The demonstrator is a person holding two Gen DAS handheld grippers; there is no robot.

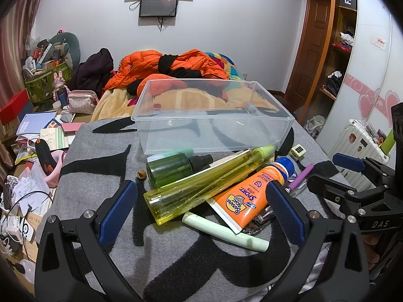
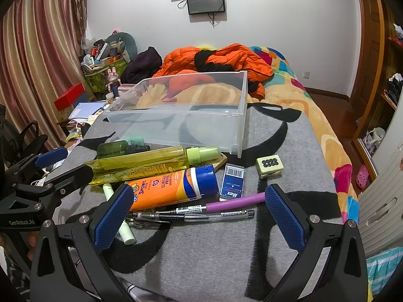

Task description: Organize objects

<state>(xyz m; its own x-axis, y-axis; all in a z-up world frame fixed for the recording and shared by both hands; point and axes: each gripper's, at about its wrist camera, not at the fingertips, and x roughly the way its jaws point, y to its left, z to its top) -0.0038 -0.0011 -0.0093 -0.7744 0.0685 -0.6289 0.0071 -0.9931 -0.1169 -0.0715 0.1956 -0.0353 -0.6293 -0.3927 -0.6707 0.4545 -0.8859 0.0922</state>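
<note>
A clear plastic bin [image 1: 267, 115] [image 2: 239, 115] stands empty on the grey blanket. In front of it lies a pile: a yellow spray bottle [image 1: 201, 186] [image 2: 151, 162], a dark green bottle [image 1: 171, 168] [image 2: 113, 148], an orange sunscreen tube [image 1: 252, 193] [image 2: 171, 186], a pale green stick [image 1: 224, 231] [image 2: 127, 234], pens [image 2: 201, 212], a blue staple box [image 2: 233, 181] and a cream block [image 2: 269, 166]. My left gripper [image 1: 201, 201] is open, its fingers either side of the yellow bottle and tube. My right gripper [image 2: 199, 203] is open around the pens.
An orange jacket [image 1: 176, 63] and a colourful quilt [image 2: 314, 115] lie on the bed behind the bin. A cluttered side table [image 1: 37, 130] with papers and cables stands left. A white suitcase [image 1: 357, 146] and wardrobe stand right.
</note>
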